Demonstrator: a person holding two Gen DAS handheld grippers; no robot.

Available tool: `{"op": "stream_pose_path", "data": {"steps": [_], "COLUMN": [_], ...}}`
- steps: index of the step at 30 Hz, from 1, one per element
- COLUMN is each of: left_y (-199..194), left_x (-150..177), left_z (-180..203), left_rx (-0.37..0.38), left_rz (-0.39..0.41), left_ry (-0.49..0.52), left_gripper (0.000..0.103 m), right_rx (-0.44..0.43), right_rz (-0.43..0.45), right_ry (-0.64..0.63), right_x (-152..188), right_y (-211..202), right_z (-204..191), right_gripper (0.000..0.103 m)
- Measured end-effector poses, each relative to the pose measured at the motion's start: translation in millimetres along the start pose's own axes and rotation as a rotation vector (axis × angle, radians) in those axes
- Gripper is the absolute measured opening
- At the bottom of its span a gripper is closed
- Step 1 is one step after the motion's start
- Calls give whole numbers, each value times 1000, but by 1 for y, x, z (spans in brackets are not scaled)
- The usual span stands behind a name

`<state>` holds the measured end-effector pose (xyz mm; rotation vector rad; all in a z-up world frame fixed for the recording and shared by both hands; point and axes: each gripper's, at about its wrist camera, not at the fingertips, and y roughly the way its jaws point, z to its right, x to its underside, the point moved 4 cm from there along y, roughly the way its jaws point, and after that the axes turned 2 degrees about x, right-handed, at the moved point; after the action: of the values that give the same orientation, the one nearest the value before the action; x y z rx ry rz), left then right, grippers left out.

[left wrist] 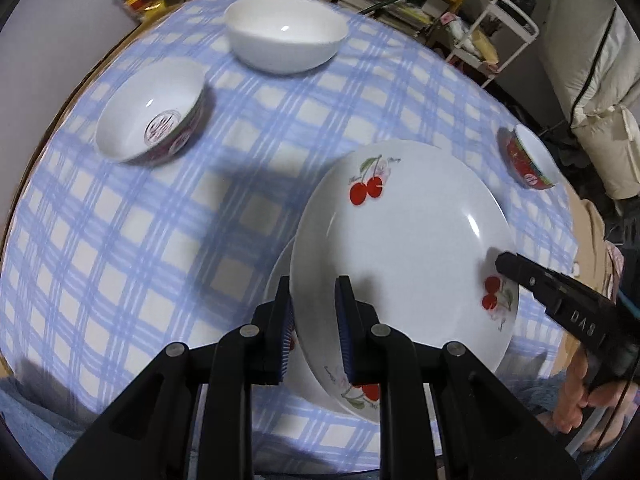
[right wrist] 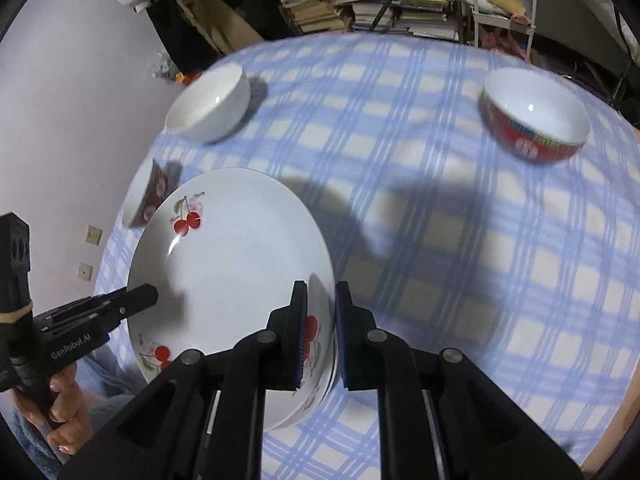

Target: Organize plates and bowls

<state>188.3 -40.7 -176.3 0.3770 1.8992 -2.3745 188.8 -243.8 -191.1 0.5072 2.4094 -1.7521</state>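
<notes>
A white plate with red cherries (left wrist: 404,248) (right wrist: 236,264) is held between both grippers above a second plate (left wrist: 280,276) that lies under it on the checked tablecloth. My left gripper (left wrist: 314,320) is shut on the plate's left rim. My right gripper (right wrist: 322,328) is shut on its right rim. A plain white bowl (left wrist: 286,32) (right wrist: 210,104) stands at the far side. A dark patterned bowl (left wrist: 154,112) (right wrist: 150,200) stands left. A red bowl (left wrist: 528,160) (right wrist: 536,120) stands right.
The round table with the blue checked cloth (left wrist: 120,260) (right wrist: 460,260) drops off at its edges. Stacks of books and a white rack (left wrist: 504,36) (right wrist: 500,4) stand behind it. A wall (right wrist: 60,120) is at the left.
</notes>
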Motion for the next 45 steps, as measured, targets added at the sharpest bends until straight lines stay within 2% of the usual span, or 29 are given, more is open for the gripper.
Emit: {"op": "stream_pose_path", "data": {"steps": [9,12,17,20,22,26,39,45], "left_y": [8,12,23,30,33,35,41,41], "left_x": [16,22,25,27,28,28,31,33], "left_z": [-8,-8,-4,-3,-5,-5,0,5], "left_rx": [-49,-35,-48,-64,-89,-89,-160,-211], "left_rz": [-11,-24,-49,-68,-68,-72,-62,-42], "left_ry": [5,11,26,25,32,25,49,97], "left_gripper": [19,19,19,19,19,19,19,19], "right_rx": [75,84,179,265,241,196,193,183], "right_rz": [6,11,42,51,44,50,77,76], "right_ry": [-43,-24,-51,-159,-155,-111,-90,-69], "right_x": [26,35,46,49,48,48,54,54], "right_y": [11,14,17,23,25,27,28,30], "right_z": [-16,-16,-17,-22,-20,-15,-14,-13], "right_gripper": [15,15,15,15,14,15,15,15]}}
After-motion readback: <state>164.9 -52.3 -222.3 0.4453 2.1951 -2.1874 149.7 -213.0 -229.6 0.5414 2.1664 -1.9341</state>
